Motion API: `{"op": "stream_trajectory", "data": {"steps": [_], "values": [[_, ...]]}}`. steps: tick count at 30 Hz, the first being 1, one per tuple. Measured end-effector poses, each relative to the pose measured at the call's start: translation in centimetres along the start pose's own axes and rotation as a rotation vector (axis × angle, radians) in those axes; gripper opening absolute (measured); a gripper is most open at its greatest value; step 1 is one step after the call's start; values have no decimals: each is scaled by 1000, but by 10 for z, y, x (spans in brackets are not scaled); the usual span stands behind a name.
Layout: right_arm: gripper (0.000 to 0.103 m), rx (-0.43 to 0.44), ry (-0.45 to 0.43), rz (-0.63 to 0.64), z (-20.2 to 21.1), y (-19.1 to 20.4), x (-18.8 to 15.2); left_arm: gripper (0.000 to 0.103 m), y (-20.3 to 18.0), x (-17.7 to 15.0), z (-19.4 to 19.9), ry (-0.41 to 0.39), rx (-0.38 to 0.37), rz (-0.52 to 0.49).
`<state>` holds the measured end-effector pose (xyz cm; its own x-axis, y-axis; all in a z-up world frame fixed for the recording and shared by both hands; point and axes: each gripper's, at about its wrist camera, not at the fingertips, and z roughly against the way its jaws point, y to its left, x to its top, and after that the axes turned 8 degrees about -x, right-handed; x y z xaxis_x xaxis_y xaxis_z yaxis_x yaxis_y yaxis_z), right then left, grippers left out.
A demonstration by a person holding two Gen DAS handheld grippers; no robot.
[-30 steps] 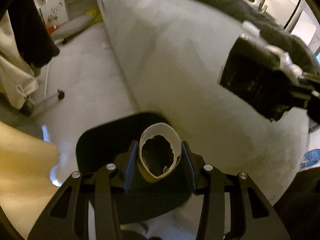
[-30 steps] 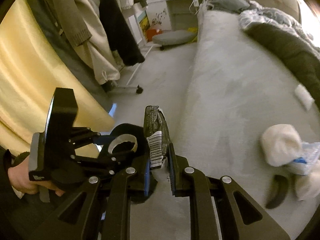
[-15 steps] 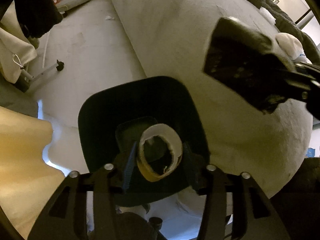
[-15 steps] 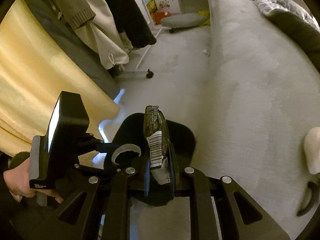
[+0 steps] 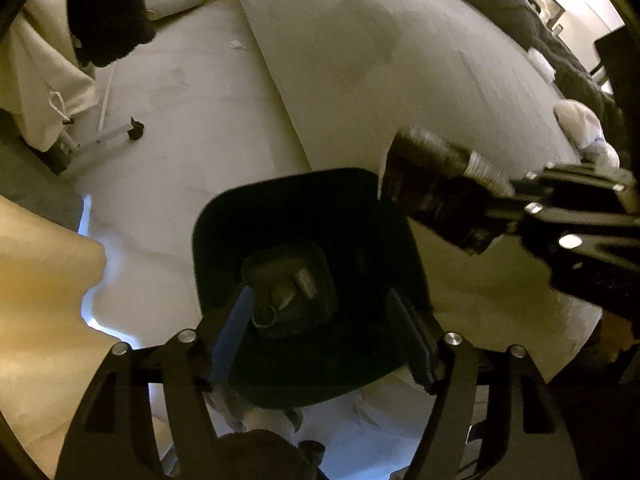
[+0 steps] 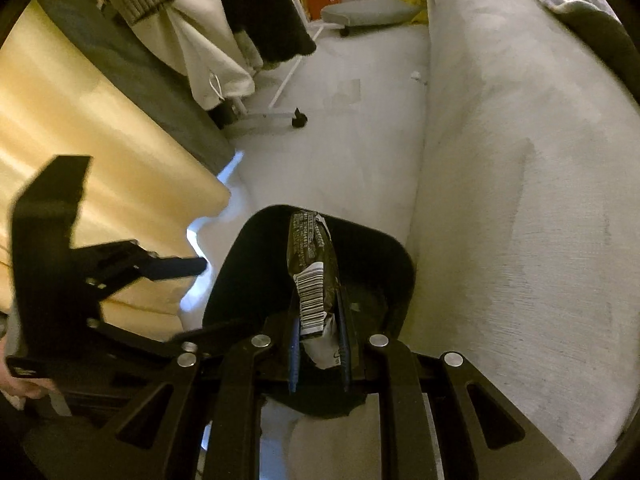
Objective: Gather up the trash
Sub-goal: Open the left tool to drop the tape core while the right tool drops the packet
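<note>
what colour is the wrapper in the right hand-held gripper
Dark brown-black wrapper with a white barcode; clearest in the right wrist view.

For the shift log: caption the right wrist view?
Right gripper holds a dark snack wrapper above the black bin.

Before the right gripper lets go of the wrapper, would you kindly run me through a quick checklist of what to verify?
1. Right gripper grips the wrapper: ok, shut on it, barcode side showing.
2. Wrapper over the bin mouth: ok in the right wrist view; in the left wrist view it sits near the bin's far rim, so margin cannot tell.
3. Left gripper empty: ok, fingers spread, nothing between them.
4. Left gripper clear of the drop path: cannot tell, it hangs over the bin opening.
5. Room in the bin: ok, only a few pieces at the bottom.
6. More trash left on the bed: not ok, white crumpled items lie there.
</note>
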<state>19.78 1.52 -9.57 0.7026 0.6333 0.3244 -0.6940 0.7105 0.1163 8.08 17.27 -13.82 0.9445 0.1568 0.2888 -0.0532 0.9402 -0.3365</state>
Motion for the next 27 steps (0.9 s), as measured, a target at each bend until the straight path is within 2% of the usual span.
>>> {"op": "stream_trajectory", "data": {"steps": [12,17,22,23,24,26,27], "values": [[16,-4,87,-9,-32,8,4,76,23,8,34,-152,18,35],[16,2,123,-7,-47,15,6,80,21,9,54,-239,60,-8],[19,-4,154,-10,-60,20,8,81,19,10,75,-338,52,-33],[22,-5,157,-8,-62,22,7,81,19,10,80,-360,50,-36],[40,-3,163,-9,-64,22,7,81,19,11,83,-374,49,-39],[68,-3,156,-20,-64,22,8,81,18,12,92,-417,44,-49],[68,-6,150,-16,-62,23,8,82,18,11,95,-431,41,-51]]}}
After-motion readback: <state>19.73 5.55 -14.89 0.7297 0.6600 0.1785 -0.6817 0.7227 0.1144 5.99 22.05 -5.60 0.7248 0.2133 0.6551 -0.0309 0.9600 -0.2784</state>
